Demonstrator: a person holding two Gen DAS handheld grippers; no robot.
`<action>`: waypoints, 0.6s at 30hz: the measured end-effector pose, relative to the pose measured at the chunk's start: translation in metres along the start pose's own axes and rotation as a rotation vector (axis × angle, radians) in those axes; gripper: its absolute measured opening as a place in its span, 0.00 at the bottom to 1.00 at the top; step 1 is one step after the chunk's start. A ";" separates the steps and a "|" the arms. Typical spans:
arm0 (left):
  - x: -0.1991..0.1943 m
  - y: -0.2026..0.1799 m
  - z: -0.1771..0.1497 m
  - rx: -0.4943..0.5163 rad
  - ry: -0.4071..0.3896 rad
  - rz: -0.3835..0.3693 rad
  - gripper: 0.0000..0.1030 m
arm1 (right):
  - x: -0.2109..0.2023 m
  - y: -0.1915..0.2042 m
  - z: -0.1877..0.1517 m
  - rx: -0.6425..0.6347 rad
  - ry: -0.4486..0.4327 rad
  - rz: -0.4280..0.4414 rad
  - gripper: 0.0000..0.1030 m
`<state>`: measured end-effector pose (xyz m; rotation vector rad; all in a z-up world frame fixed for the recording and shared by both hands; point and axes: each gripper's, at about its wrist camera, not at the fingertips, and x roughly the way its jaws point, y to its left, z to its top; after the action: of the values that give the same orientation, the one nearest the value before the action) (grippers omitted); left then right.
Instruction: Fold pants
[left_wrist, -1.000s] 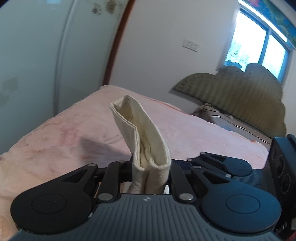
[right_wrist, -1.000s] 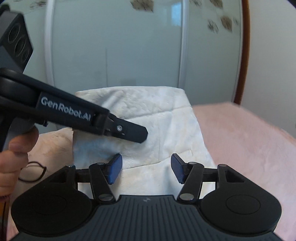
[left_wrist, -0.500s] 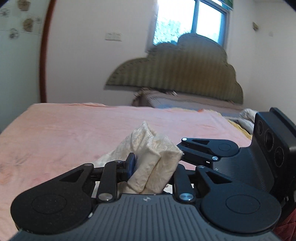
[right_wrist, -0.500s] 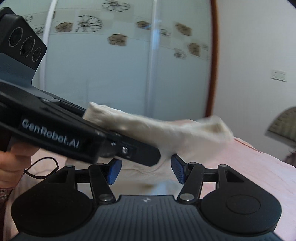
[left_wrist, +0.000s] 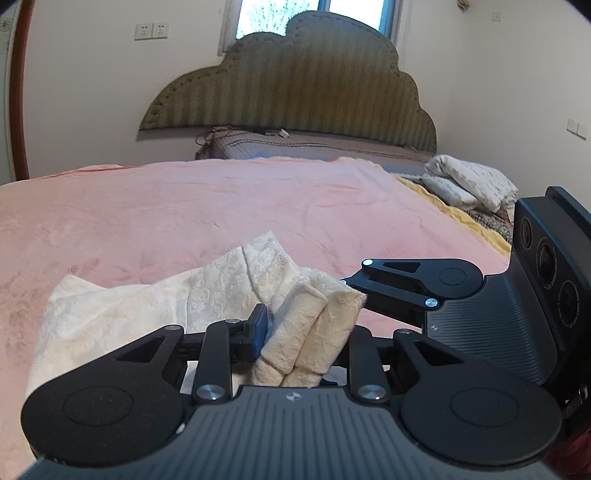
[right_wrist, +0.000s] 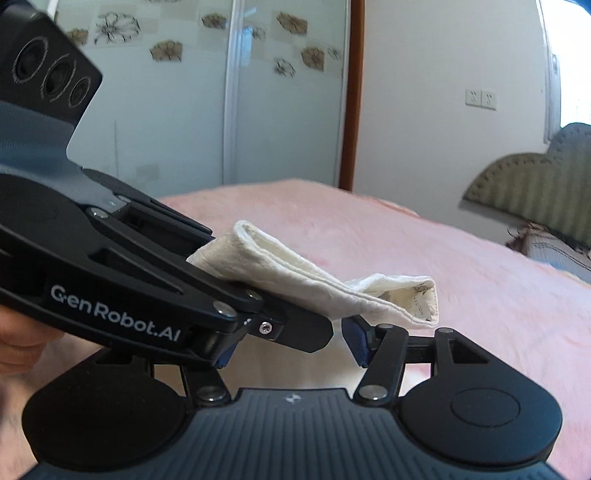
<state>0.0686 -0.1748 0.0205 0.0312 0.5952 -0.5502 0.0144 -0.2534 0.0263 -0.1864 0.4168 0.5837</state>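
Note:
The cream textured pants (left_wrist: 306, 332) are bunched in thick folds between the jaws of my left gripper (left_wrist: 301, 328). Its jaws are opening, but the pads still press the bundle. The rest of the fabric spreads to the left over the pink bed (left_wrist: 258, 206). In the right wrist view the left gripper (right_wrist: 266, 284) holds the folded edge of the pants (right_wrist: 332, 291) just above the blanket. My right gripper (right_wrist: 291, 350) is open right beneath that edge, nothing pinched between its blue pads. Its black fingers (left_wrist: 406, 280) reach in from the right beside the bundle.
A padded green headboard (left_wrist: 295, 81) stands at the far end of the bed. Folded white bedding (left_wrist: 469, 181) lies at the right edge. Frosted sliding doors with flower prints (right_wrist: 184, 110) rise behind the bed. A hand (right_wrist: 22, 343) grips the left tool.
Both grippers swung across the bed toward the headboard and sank a little. The pants edge dropped from standing upright to lying low over the blanket. The left jaws widened slightly.

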 end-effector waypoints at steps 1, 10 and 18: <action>0.001 -0.003 -0.002 0.004 0.004 -0.005 0.25 | -0.002 0.000 -0.004 0.006 0.003 -0.003 0.57; 0.008 -0.023 -0.007 0.032 0.014 -0.040 0.25 | -0.020 -0.003 -0.016 0.055 0.005 -0.046 0.57; 0.030 -0.034 -0.022 0.057 0.085 -0.053 0.33 | -0.031 -0.005 -0.034 0.139 0.056 -0.091 0.58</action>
<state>0.0606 -0.2147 -0.0094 0.0933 0.6642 -0.6195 -0.0179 -0.2824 0.0093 -0.0883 0.4990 0.4593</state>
